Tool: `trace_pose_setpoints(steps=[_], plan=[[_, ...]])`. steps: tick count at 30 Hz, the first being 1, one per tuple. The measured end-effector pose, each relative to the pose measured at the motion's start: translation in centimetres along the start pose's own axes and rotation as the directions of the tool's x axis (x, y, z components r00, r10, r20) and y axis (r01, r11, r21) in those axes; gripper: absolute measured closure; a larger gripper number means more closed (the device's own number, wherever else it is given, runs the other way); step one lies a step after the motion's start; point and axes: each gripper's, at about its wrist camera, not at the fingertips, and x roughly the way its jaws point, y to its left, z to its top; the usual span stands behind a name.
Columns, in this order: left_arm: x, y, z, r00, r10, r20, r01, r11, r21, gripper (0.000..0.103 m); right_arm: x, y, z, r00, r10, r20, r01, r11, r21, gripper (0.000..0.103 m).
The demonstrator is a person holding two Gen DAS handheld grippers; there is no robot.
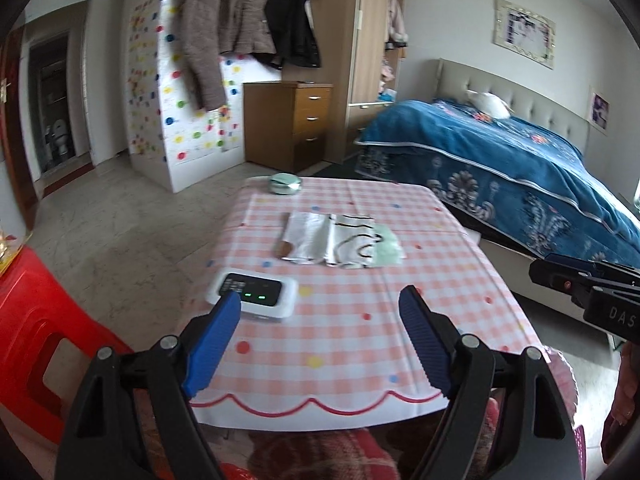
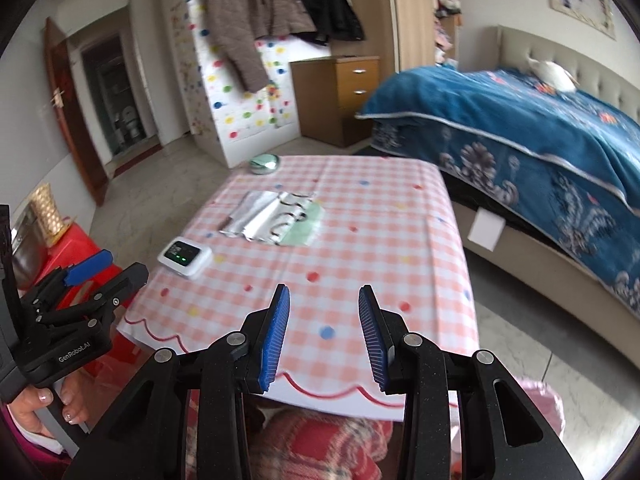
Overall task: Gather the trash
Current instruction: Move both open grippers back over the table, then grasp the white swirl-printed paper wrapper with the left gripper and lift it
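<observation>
Bedroom setting: table (image 1: 360, 344) w/ pink-check cloth sits directly ahead of both your grippers, bed (image 1: 520, 168) w/ blue cover beyond it to the right, wooden drawer unit (image 1: 292, 124) and hanging coats (image 1: 224, 28) further back. Your left gripper (image 1: 320, 340) hovers over the near edge of the table, jaws spread wide, nothing between the blue pads. Your right gripper (image 2: 324, 332) is also over the near edge, jaws apart but narrower than the left, nothing held. Trash: flattened foil wrapper (image 1: 340, 240) lies mid-table, well ahead of both grippers, slightly left of centre from the right wrist view (image 2: 272, 218); silver side up on its left part, printed/green part on its right. Thin brown stick-like item touches the wrapper's left edge; can't tell what it is. White device w/ dark screen (image 1: 252, 292) and green lights sits just ahead of your left gripper's left finger; from the right gripper it's ahead-left (image 2: 185, 258). Small round green tin (image 1: 285, 183) at the far edge of the table. Red stool (image 1: 32, 320) to the left of your left gripper.
</observation>
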Motion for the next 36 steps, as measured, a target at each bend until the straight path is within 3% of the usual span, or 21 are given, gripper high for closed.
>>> trace_pose_setpoints(steps=[9,24,27,29,35,36], plan=[[2.3,2.3,0.5,0.998,0.048,-0.037,-0.05,0.998,-0.035,0.023,3.0,1.4,2.9,0.999,0.051,-0.009,-0.051,0.998,-0.034,0.065],[10.6,1.2,2.1,0.986,0.074,-0.149,-0.078,0.997,-0.02,0.023,7.4,-2.1,3.6,0.997,0.081,-0.014,-0.08,0.995,0.056,0.065],[12.0,0.8,2.7,0.986,0.057,-0.155,-0.059,0.998,-0.008,0.03,7.9,-2.9,3.5,0.997,0.076,-0.006,-0.076,0.994,0.078,0.065],[13.2,0.2,3.1,0.985,0.017,-0.171,-0.018,1.0,-0.003,0.041,8.4,-3.6,3.4,0.997,0.079,-0.008,-0.078,0.993,0.094,0.065],[16.4,-1.7,3.5,0.977,-0.006,-0.212,0.012,1.0,0.028,0.043,9.3,-5.2,3.7,0.996,0.09,-0.011,-0.088,0.989,0.118,0.065],[17.4,-1.8,3.5,0.971,0.0,-0.237,0.005,1.0,0.024,0.048,9.3,-5.3,3.7,0.996,0.091,-0.008,-0.089,0.989,0.121,0.065]])
